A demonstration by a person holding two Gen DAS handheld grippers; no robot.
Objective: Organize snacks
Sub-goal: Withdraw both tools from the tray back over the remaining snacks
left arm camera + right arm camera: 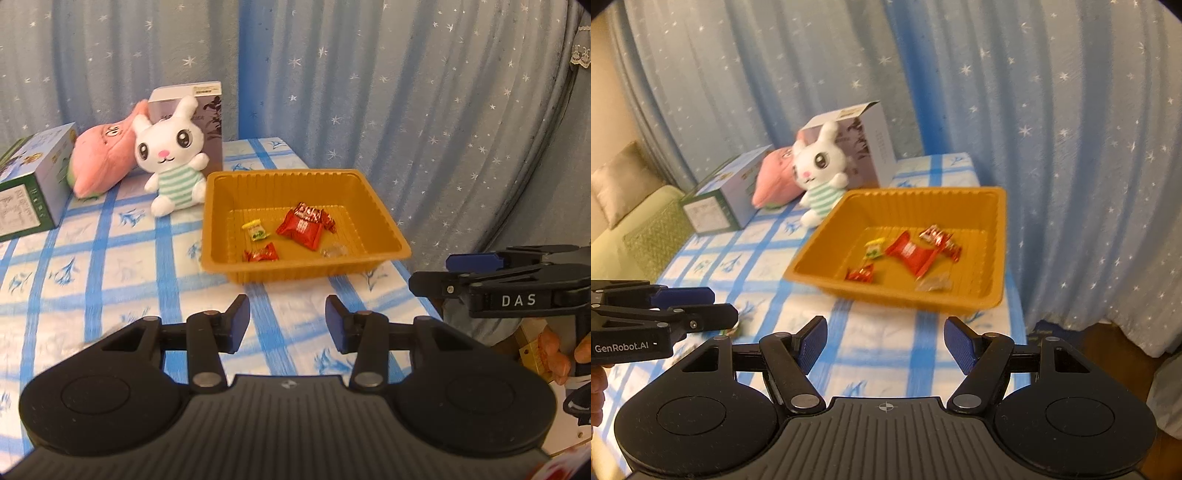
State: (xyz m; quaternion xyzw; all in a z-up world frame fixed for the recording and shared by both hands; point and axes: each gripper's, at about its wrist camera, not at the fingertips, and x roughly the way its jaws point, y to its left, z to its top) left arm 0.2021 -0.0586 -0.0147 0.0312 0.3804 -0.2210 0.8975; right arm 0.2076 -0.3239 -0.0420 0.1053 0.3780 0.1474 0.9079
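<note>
An orange plastic tray (pixel 388 221) (pixel 997 221) sits on the blue-checked table. It holds a large red packet (pixel 303 227) (pixel 910 253), a red-white wrapped snack (pixel 314 212) (pixel 938 236), a yellow-green candy (pixel 255 229) (pixel 873 248), a small red candy (pixel 261 254) (pixel 860 274) and a clear wrapped candy (pixel 334 251) (pixel 934 283). My left gripper (pixel 288 317) is open and empty, in front of the tray. My right gripper (pixel 884 338) is open and empty, also in front of the tray. Each gripper shows in the other's view, the right one (pixel 454 275) and the left one (pixel 713 304).
A white bunny plush (pixel 171 158) (pixel 818 173), a pink plush (pixel 105 158) (pixel 774 181), a grey box (pixel 207 110) (pixel 868 147) and a green-white box (pixel 35 181) (pixel 724 195) stand at the back left. Starred blue curtains hang behind. The table's right edge runs by the tray.
</note>
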